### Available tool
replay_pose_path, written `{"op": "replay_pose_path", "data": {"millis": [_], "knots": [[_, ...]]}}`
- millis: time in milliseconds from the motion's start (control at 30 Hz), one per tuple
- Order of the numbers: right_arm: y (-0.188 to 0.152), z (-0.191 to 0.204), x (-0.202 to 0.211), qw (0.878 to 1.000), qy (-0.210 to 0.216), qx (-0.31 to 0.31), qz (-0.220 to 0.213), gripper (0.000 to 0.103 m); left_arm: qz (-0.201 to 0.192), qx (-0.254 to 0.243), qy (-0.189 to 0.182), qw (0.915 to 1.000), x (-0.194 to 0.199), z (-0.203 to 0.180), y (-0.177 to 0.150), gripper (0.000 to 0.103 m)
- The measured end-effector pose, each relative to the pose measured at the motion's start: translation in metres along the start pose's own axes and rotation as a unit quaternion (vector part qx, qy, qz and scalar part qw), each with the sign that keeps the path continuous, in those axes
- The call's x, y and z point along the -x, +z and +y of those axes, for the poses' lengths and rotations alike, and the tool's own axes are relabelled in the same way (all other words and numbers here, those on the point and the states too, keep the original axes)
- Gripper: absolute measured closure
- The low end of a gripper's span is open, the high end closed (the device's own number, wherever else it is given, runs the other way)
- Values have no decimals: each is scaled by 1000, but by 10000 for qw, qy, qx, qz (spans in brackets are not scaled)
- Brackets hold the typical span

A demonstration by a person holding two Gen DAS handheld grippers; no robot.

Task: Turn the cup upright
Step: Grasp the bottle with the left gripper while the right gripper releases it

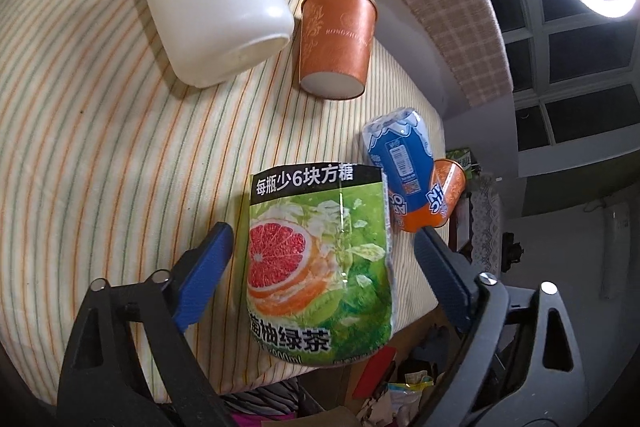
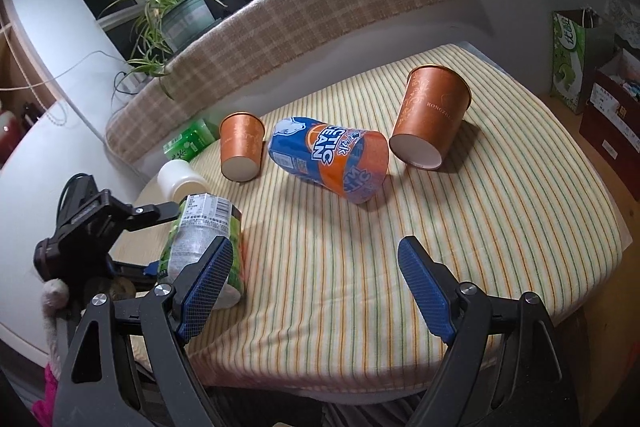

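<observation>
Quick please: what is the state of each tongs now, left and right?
Left tongs: open, astride the green tea cup, not gripping it.
Right tongs: open, holding nothing, above the striped cloth.

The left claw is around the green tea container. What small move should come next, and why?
Probably close the left claw on the green tea container. Its blue fingers stand open on both sides of it, with gaps showing, so it is bracketed but not yet held.
</observation>
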State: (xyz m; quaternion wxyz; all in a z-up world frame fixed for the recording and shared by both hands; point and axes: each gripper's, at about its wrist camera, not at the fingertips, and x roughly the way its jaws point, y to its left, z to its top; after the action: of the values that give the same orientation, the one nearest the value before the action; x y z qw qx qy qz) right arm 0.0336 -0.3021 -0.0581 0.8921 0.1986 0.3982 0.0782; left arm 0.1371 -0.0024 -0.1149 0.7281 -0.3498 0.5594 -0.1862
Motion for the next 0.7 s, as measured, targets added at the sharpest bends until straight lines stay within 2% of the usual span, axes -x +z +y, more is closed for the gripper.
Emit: {"op": "replay_pose_path", "data": {"millis": [133,400,567,700], "knots": [[-1,-1,1,10000,-6,-29,-21,18,100,44,-10,9999,-7,4,1,20],[0,-12,0,9997,-115,-211,-29,18,42,-135,51,9999,-6,-3,-2,22],[-1,-12,-2,9996,-121,-236,-2,18,-248,-559,258,9978,1,-18,-10,22],[-2,-11,-3,9997,-100,-230,27,18,-561,-1100,495,9911,10,-35,-20,22]]}}
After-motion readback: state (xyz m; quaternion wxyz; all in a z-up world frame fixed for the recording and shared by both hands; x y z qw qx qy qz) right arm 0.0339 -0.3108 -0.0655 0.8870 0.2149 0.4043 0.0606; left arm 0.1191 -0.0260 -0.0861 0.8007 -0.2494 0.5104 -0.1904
